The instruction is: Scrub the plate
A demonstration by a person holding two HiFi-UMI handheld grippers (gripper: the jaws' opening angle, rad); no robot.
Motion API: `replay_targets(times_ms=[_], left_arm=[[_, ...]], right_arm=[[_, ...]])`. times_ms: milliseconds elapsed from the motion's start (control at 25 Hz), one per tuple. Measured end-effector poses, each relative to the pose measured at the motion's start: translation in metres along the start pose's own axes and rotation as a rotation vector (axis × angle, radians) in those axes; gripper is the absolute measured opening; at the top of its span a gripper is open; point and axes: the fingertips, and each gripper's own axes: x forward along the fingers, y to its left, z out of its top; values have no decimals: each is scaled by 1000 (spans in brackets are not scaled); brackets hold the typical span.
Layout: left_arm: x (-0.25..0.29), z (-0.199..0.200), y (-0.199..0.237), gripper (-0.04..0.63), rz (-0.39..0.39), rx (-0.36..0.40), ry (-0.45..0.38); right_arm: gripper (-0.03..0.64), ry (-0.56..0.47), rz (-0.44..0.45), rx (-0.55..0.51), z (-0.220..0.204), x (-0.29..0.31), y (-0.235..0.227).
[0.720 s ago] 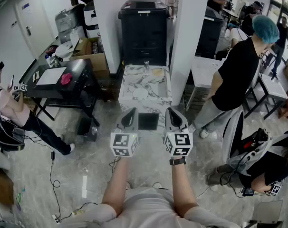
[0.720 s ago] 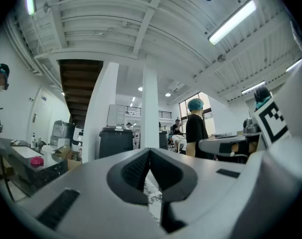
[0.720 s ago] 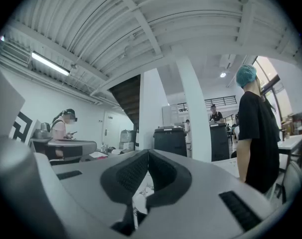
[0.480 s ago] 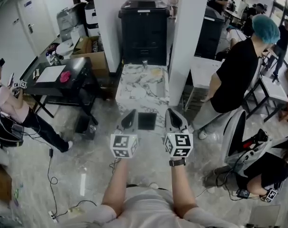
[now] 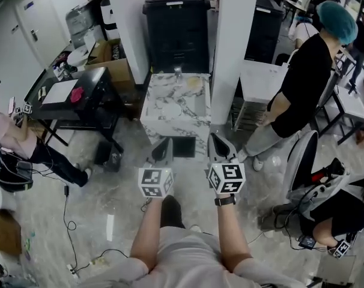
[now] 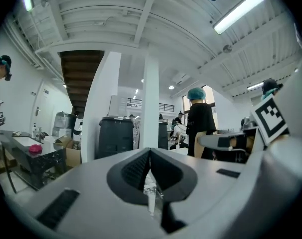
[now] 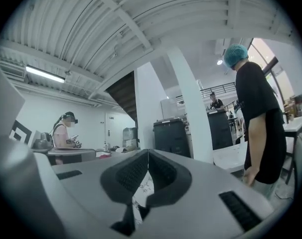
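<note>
— firstly, state of the left gripper [image 5: 167, 141]?
— jaws pressed fully together, nothing between them; held at lower centre of the head view, just left of the right gripper [image 5: 214, 139].
— and the right?
— same finding: jaws closed tight, empty.
— location of the plate [image 5: 170, 109]?
— a pale round item lying on the marble counter [image 5: 197, 122], upper centre of frame, above both grippers and apart from them; detail too small to confirm. a person in a black top [image 5: 302, 77] stands at upper right, beside the counter.
</note>
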Motion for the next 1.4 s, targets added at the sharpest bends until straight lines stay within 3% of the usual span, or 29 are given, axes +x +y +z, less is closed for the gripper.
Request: replay_targets(times_ms=[360, 520, 720, 960, 1160, 1400], left_arm=[[98, -24, 33, 9, -88, -19, 28], [151, -24, 74, 9, -133, -24, 28], [237, -13, 142, 10, -153, -83, 47], [318, -61, 206, 10, -181, -184, 229], [350, -121, 246, 11, -179, -268, 372], [390, -193, 255, 11, -123, -264, 568]], right_arm=[[9, 44, -58, -14, -19, 76, -42], [9, 57, -79, -27, -23, 130, -44], [9, 129, -36, -41, -23, 226, -48], [9, 233, -27, -26, -51, 331, -61], [9, 401, 84, -98, -116, 388, -44], [9, 649, 148, -109, -198, 431, -71]])
